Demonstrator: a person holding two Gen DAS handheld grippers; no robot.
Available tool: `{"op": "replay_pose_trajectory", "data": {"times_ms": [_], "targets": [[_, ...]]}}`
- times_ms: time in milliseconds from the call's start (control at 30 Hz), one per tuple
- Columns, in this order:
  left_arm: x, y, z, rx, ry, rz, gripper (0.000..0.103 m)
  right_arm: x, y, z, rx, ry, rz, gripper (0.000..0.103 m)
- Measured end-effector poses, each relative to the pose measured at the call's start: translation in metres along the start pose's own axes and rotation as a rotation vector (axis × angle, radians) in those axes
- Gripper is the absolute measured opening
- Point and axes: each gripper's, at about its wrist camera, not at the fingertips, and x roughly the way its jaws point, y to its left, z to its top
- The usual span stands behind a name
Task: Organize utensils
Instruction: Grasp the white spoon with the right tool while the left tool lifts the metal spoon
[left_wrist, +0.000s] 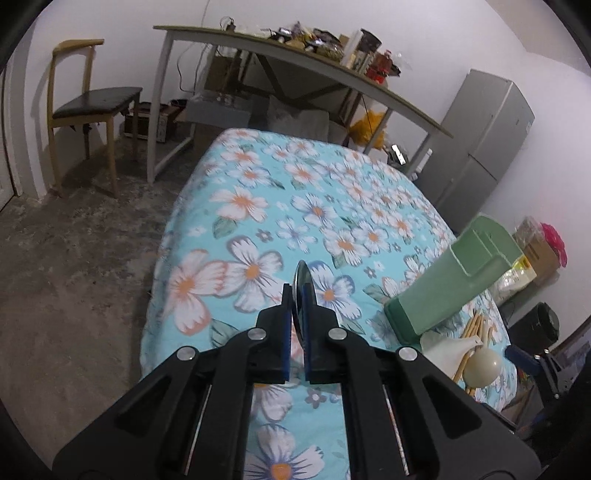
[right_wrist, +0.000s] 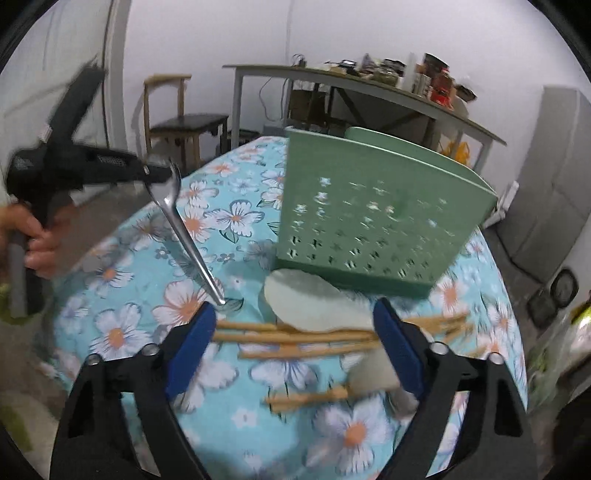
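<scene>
We see green utensil holder (right_wrist: 373, 218) upright at far side of floral tablecloth (right_wrist: 236, 218); white ceramic spoons (right_wrist: 314, 302) and wooden chopsticks (right_wrist: 295, 338) lie near its base. Left gripper (left_wrist: 297, 295) clamped on metal spoon (right_wrist: 184, 236) bowl — handle hanging down to cloth, hand (right_wrist: 35, 240) on grip. Right gripper (right_wrist: 295, 332) spread, nothing between pads, above chopsticks. Writing on left gripper's body blurred, unreadable.

white walls (left_wrist: 110, 22), concrete floor (left_wrist: 74, 258), chair (left_wrist: 88, 107), desk (left_wrist: 295, 62)
</scene>
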Motion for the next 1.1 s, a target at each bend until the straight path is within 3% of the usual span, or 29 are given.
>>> {"op": "replay_pose_trajectory", "data": {"times_ms": [267, 500, 633, 700, 767, 1100], "targets": [[-0.005, 0.01, 0.005, -0.01, -0.026, -0.006, 0.003, 0.039, 0.044, 0.008, -0.245, 0.081, -0.125, 0.06], [-0.001, 0.015, 0.003, -0.02, -0.026, -0.019, 0.004, 0.063, 0.065, 0.007, -0.344, 0.157, -0.236, 0.045], [-0.001, 0.014, 0.003, -0.015, -0.033, -0.028, 0.003, 0.073, 0.068, 0.008, -0.342, 0.189, -0.266, 0.036], [-0.002, 0.012, 0.003, -0.009, -0.039, -0.033, 0.003, 0.078, 0.065, 0.01, -0.329, 0.204, -0.28, 0.017], [-0.004, 0.011, 0.003, -0.007, -0.044, -0.036, 0.003, 0.077, 0.061, 0.013, -0.299, 0.202, -0.286, 0.009], [-0.021, -0.011, 0.008, 0.038, -0.093, -0.06, 0.003, 0.032, 0.031, 0.031, -0.173, 0.08, -0.295, 0.005]]}}
